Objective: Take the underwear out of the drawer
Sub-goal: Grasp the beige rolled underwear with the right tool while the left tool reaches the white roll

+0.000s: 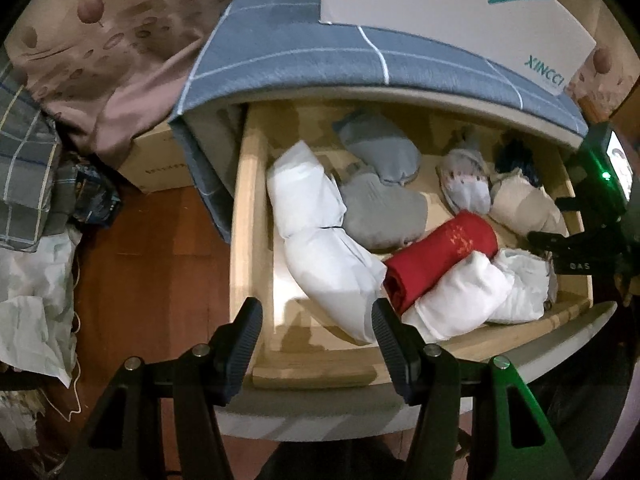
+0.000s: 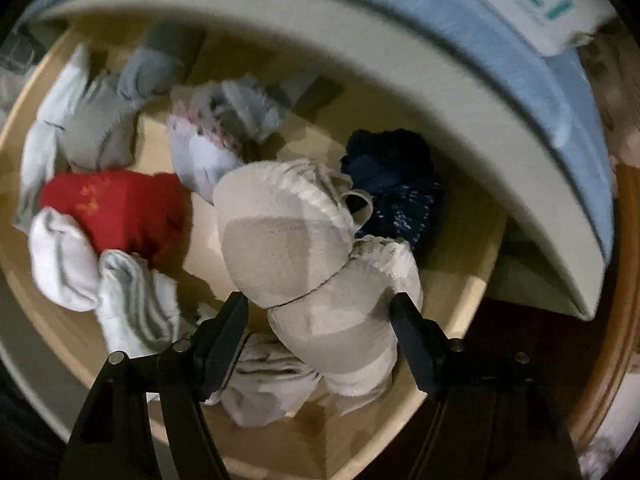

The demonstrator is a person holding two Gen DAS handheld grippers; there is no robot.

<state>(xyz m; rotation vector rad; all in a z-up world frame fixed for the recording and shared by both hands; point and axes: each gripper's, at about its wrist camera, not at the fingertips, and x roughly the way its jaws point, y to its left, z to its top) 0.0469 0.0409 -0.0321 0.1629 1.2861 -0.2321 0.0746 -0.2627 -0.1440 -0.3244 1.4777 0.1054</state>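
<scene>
we are at the reach-in step: the right gripper (image 2: 320, 312) hangs over the beige bra (image 2: 288, 232), its jaws apart and straddling the folded cups, with the nearer cup between the fingers but not yet pinched as far as we can tell. the next move, we judge, calls for lowering a little, closing on the soft padding and lifting clear of the drawer (image 1: 252, 208) without dragging its neighbours along.

the bra is pale beige, its two padded cups stacked, with lacy trim and a loop of strap curling up at the far edge. it should squash easily, so a deep bite would hold better than a nip at the lace.

just beyond it lies a dark blue bundle (image 2: 394, 188); to the left of the gripper sit a red roll (image 2: 120, 208), white rolls (image 2: 64, 260) and a patterned pale piece (image 2: 204, 140).

the left gripper (image 1: 316, 332) waits wide apart and empty at the drawer's near edge, with a long white roll (image 1: 320, 240) just ahead of it. a blue checked cloth (image 1: 300, 48) drapes the top above the drawer.
</scene>
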